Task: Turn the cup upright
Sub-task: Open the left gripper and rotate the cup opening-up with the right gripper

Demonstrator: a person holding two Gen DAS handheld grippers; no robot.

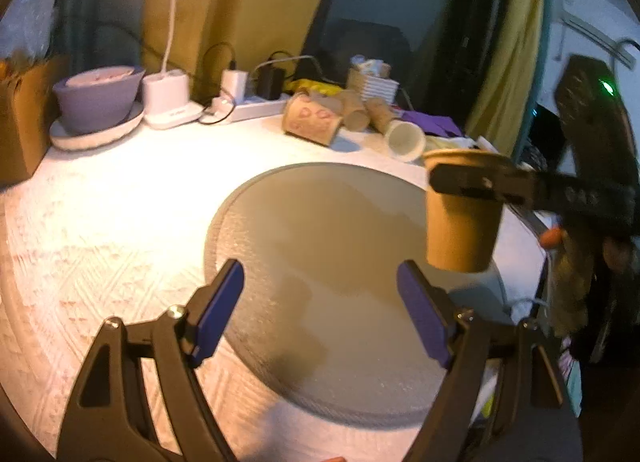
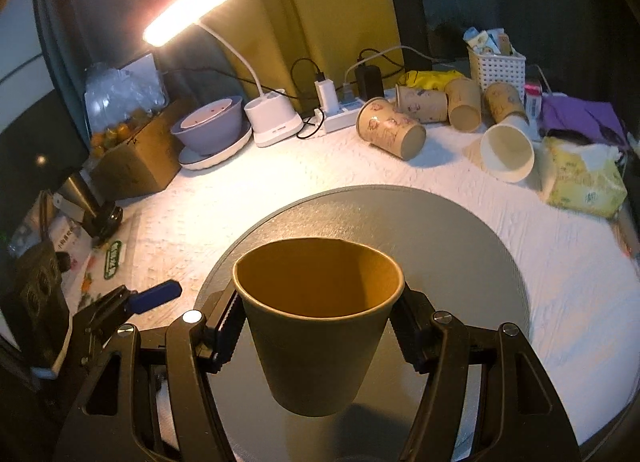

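Above the grey mat (image 2: 460, 229), right gripper (image 2: 320, 326) pinches the cup (image 2: 316, 342) mouth-up, ready to set down; left gripper (image 1: 320, 314) waits spread wide.

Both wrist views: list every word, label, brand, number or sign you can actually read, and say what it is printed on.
No text can be read for certain.
Green label on the packet at table's left edge: characters, too blurred.
Tissue pack: green print, too small.
Printed paper cups: cartoon figures, no legible words.
Held brown cup in the right gripper: plain.
Left gripper: unmarked.
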